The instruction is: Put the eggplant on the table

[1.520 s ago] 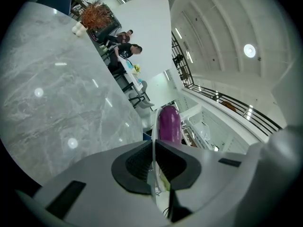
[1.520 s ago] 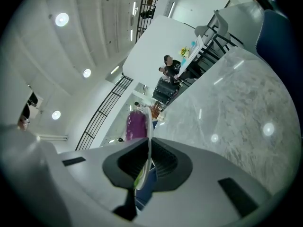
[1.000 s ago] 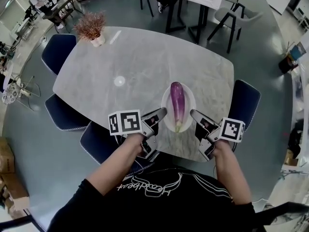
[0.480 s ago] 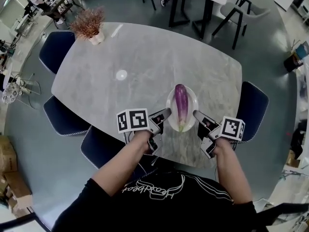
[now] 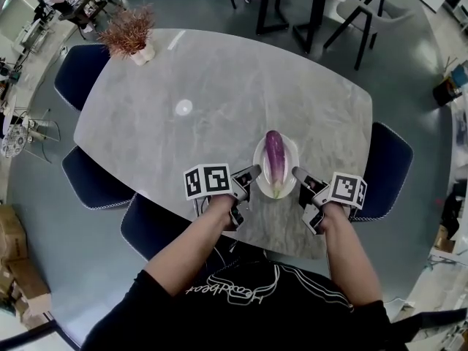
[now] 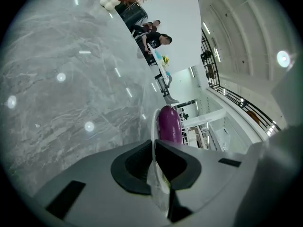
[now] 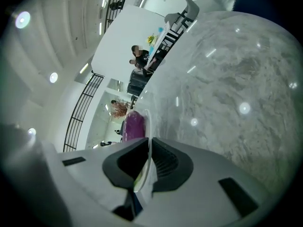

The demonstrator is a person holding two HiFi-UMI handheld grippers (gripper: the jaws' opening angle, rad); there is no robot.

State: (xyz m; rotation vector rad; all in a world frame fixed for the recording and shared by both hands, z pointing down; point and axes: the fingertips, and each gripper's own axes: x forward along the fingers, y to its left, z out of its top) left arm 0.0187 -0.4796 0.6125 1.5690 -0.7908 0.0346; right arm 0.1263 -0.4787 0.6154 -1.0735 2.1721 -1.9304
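At the far left corner of the table (image 5: 219,72) stands a potted dried plant (image 5: 130,31), well apart from my work. 3 blue chairs (image 5: 93,181) are tucked in along the left and near-left edge.

My left tool (image 5: 248,175) is clamped on the left rim of a white plate (image 5: 292,152). In the left gripper view (image 6: 154,148), its 2 jaws pinch the thin rim (image 6: 154,126) between them. The eggplant (image 5: 273,156) lies lengthwise on the plate, its purple end pointing away from me and its green stem toward me. It sits between my 2 tools and touches neither; from the left tool it shows just past the rim (image 6: 168,123).

My right tool (image 5: 300,174) grips the plate's right rim the same way (image 7: 147,145), with the eggplant (image 7: 133,125) beyond it. The plate is over the table's near edge, and I cannot tell whether it rests there. 1 more blue chair (image 5: 387,167) stands at the right.
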